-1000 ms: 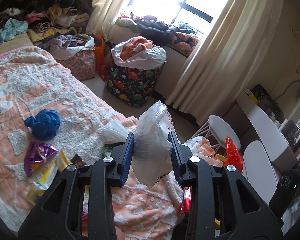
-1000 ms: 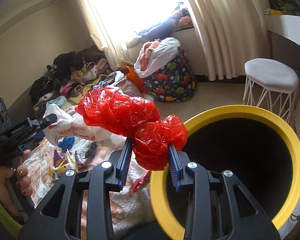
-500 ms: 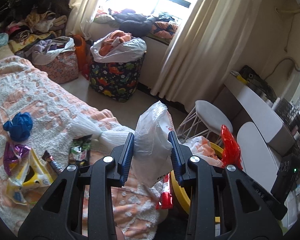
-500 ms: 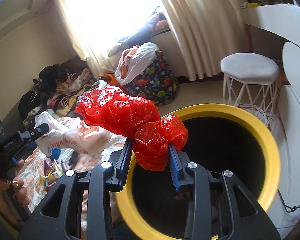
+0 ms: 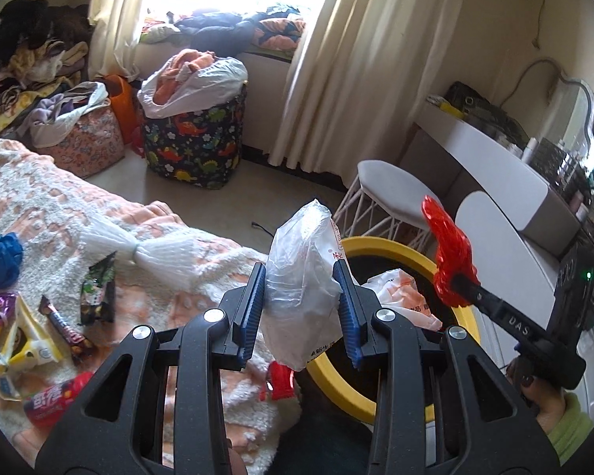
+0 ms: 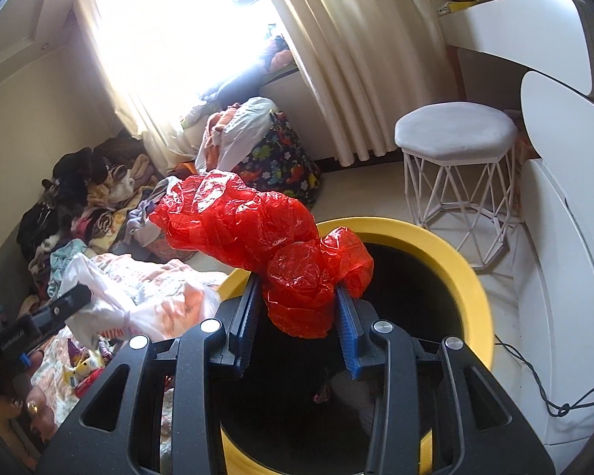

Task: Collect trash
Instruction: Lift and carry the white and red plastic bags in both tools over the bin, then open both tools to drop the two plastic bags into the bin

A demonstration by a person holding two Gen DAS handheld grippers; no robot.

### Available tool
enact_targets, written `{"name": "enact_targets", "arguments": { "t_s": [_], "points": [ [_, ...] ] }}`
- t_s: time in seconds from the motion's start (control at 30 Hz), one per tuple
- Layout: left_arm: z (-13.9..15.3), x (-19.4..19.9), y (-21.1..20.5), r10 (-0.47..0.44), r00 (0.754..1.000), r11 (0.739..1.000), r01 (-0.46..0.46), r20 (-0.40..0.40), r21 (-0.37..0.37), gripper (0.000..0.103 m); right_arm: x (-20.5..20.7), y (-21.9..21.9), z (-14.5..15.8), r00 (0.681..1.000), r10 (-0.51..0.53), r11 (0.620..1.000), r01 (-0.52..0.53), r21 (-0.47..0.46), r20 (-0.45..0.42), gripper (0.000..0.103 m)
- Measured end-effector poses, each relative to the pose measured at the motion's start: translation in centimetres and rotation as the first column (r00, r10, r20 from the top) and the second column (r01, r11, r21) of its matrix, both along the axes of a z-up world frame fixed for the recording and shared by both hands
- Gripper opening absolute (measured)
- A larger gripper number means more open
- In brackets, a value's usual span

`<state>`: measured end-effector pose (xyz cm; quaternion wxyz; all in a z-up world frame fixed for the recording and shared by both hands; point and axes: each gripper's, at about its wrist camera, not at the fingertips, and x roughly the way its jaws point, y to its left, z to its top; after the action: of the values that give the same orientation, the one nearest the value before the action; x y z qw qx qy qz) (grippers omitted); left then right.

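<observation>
Now a white plastic bag (image 5: 303, 277) is pinched between the left fingers (image 5: 253, 308), and a red plastic bag (image 6: 297, 277) is clamped between the right fingers (image 6: 346, 336) above the yellow-rimmed bin (image 6: 471, 277).

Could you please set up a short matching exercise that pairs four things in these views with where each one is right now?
Things:
1. red plastic bag
2. white plastic bag
3. blue crumpled wrapper
4. white stool

Places:
A. on the floor beyond the yellow-rimmed bin
B. in the left gripper
C. lying on the bedspread
D. in the right gripper

Pairs: 1-D, 2-B, 3-C, 4-A
</observation>
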<state>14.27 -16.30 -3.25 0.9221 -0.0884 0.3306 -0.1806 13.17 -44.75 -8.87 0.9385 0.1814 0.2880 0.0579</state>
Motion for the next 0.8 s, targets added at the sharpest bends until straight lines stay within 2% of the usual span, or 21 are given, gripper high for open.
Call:
{"name": "enact_targets", "arguments": {
  "t_s": [0.4,0.5,0.6,0.7,0.8],
  "points": [
    [-2.2,-0.2,-3.6,-0.09,0.995,0.995,0.092,-0.041,0.044,0.028,0.4,-1.1,-1.0,0.999,-0.027,1.0,0.028,0.004,-0.042,0.035],
    [-2.6,0.0,-4.0,-0.105,0.993,0.994,0.107,-0.05,0.038,0.029,0.5,-1.3,-1.4,0.998,-0.038,0.999,0.039,0.017,-0.058,0.04],
    [-2.8,0.3,-3.8,-0.111,0.992,0.994,0.112,-0.06,0.005,0.04,0.6,-1.4,-1.8,0.996,-0.049,0.998,0.051,0.023,-0.075,0.054],
    [-2.8,0.4,-3.3,-0.09,0.995,0.996,0.089,-0.054,-0.006,0.064,0.6,-1.3,-2.1,0.994,-0.062,0.998,0.064,0.023,-0.086,0.058],
    [-2.6,0.3,-2.6,-0.06,0.997,0.998,0.059,-0.043,-0.015,0.079,0.6,-0.9,-2.1,0.995,-0.058,0.998,0.059,0.01,-0.087,0.061]
  ]
}}
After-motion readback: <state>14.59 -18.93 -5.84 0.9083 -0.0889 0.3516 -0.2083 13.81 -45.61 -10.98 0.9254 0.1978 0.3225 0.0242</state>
